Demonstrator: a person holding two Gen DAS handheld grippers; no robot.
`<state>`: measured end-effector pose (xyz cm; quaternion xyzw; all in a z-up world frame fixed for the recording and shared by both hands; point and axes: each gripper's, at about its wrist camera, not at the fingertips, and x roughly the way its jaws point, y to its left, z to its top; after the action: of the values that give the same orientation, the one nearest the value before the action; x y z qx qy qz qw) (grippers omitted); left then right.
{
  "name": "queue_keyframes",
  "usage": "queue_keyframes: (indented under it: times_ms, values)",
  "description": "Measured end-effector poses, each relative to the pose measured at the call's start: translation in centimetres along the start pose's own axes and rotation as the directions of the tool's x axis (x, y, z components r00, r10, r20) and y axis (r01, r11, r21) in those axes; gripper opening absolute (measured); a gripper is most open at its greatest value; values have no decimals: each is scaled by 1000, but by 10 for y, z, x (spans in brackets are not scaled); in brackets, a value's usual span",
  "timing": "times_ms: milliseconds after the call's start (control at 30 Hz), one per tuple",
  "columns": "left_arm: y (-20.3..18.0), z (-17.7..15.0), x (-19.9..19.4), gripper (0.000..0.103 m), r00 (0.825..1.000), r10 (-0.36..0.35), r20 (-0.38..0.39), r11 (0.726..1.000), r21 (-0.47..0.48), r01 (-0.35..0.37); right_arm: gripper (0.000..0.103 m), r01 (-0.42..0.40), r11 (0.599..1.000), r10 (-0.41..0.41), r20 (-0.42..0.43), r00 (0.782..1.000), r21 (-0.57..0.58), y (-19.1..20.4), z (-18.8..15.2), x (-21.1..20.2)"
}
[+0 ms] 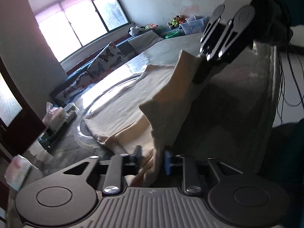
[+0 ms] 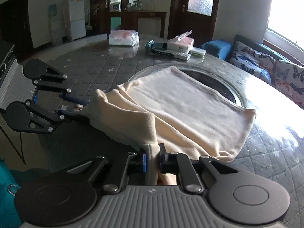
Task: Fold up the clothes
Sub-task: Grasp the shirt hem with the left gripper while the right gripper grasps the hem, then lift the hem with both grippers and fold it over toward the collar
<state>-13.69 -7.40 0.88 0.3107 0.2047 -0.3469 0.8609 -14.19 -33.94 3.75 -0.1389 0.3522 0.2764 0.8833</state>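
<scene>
Item one, nearest: my right gripper [image 2: 152, 158], black two-finger tool with blue pads, clenched on a fold of the cream fleece garment [image 2: 182, 102] at six o'clock of the right wrist view, cloth pinched between the pads. Item two: my left gripper [image 1: 153, 158], same make, likewise clamped on the near hem of that garment at six o'clock of the left wrist view; seen from the right wrist it sits at nine o'clock, its fingers buried in the bunched edge. Item three: the garment itself, soft and pale, near edge lifted off the surface between my two grips and sagging in a ridge, the far portion lying flat and smooth toward twelve o'clock. Item four: the grey quilted star-print table cover [image 2: 98, 64] beneath, with a round glass turntable [image 2: 224, 87] under the cloth's far half. Item five, far side at twelve o'clock: a white plastic-wrapped tissue pack [image 2: 123, 37], and a pink-and-white tissue box [image 2: 180, 43] on a pile of small items. Item six, beyond at two o'clock: butterfly-print cushions [image 2: 252, 60] on a bench. Progress, as I judge it: the piece looks partly folded into a rectangle; both near corners are secured; carrying them over to the far edge and laying them down remains, as does any further halving.
</scene>
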Motion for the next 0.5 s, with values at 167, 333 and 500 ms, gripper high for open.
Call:
queue_keyframes:
  times_ms: [167, 333, 500]
  values:
    - [6, 3, -9, 5, 1000, -21, 14, 998, -55, 21, 9, 21, 1000, -21, 42, 999, 10, 4, -2, -10]
    - [15, 11, -31, 5, 998, -37, 54, 990, -135, 44, 9, 24, 1000, -23, 83, 996, -13, 12, -2, -35]
    - [12, 15, -68, 5, 994, -69, 85, 981, -177, 83, 9, 1, 998, 5, 98, 995, -55, 31, -7, -70]
